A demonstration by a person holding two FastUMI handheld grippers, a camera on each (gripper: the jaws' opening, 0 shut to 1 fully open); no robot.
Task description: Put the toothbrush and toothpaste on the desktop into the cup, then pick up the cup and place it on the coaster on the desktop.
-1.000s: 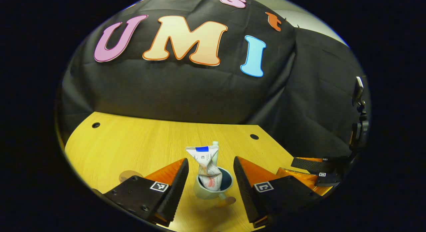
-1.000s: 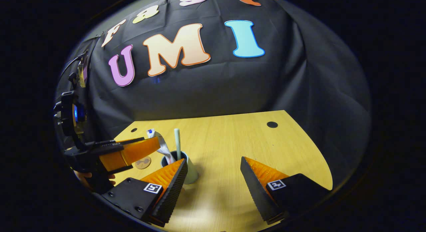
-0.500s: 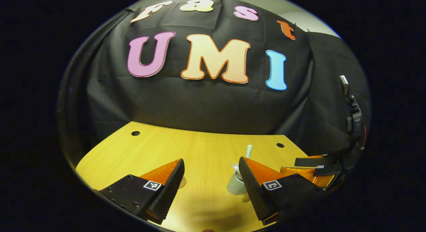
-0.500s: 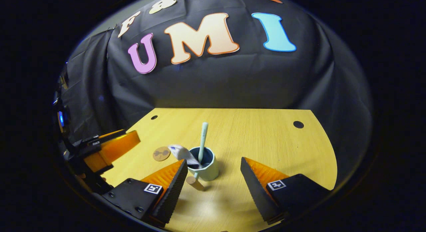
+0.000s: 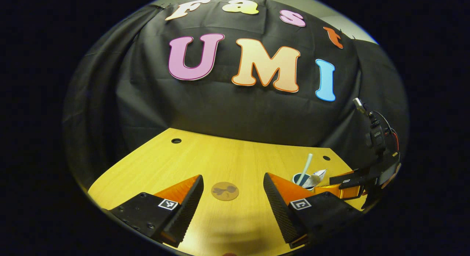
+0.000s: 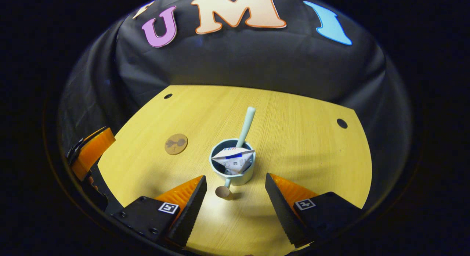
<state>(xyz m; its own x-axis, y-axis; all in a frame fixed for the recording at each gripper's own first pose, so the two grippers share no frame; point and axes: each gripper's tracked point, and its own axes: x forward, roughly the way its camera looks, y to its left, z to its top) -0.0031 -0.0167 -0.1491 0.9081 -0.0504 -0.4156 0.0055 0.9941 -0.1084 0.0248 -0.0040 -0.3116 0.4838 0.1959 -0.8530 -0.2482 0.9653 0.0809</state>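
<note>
One cup (image 6: 232,167), one toothbrush (image 6: 246,126), one toothpaste tube (image 6: 234,157), one coaster (image 6: 176,144), two desktop holes (image 6: 342,123).

- Cup (image 5: 298,177): left gripper view, mostly hidden behind own right finger; rim alone visible.
- Toothpaste (image 6: 234,160): lower end sunk in cup, unseen.
- Coaster (image 6: 176,144) motif: too small to identify.
</note>
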